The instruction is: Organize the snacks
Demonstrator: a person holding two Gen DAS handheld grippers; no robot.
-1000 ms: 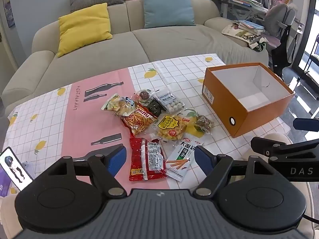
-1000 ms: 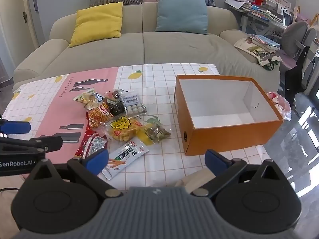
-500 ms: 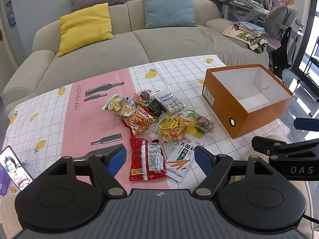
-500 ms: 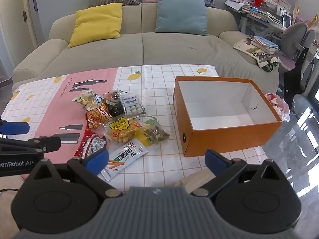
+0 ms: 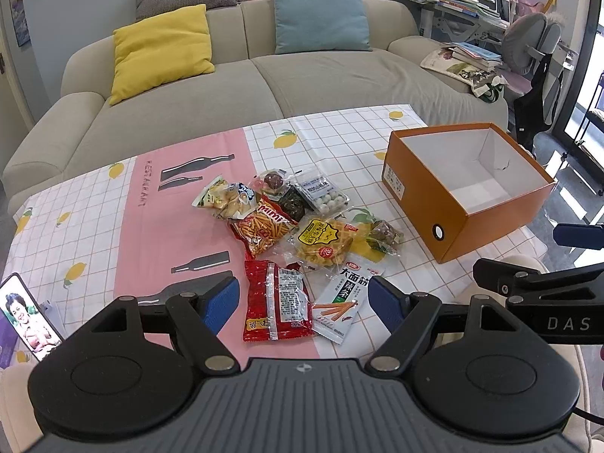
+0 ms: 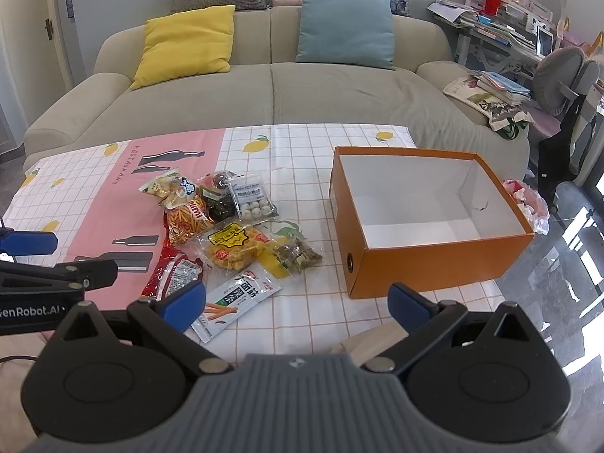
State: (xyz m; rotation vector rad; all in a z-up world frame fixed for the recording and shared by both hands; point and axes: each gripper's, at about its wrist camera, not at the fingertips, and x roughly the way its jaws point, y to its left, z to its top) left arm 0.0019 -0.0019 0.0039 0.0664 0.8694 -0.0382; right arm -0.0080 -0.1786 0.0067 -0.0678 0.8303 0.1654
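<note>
Several snack packets lie in a loose pile on the tablecloth: a red packet [image 5: 277, 304], a white and green strip packet [image 5: 339, 302], a yellow puff bag [image 5: 324, 241] and an orange stick bag [image 5: 262, 228]. An orange box [image 5: 462, 222], white inside and with nothing in it, stands to their right. My left gripper [image 5: 304, 302] hovers open over the red packet, holding nothing. My right gripper [image 6: 296, 302] is open over the table's near edge, between the white strip packet [image 6: 236, 302] and the orange box [image 6: 434, 260].
A phone [image 5: 26, 315] with a lit screen lies at the near left of the table. A beige sofa [image 5: 245, 87] with yellow and teal cushions stands behind the table. A desk and grey chair [image 6: 562, 75] crowd the far right.
Both grippers have edged slightly toward the table, so the snacks and box sit a little lower in each view. The phone screen shows a different picture. Nothing was grasped.
</note>
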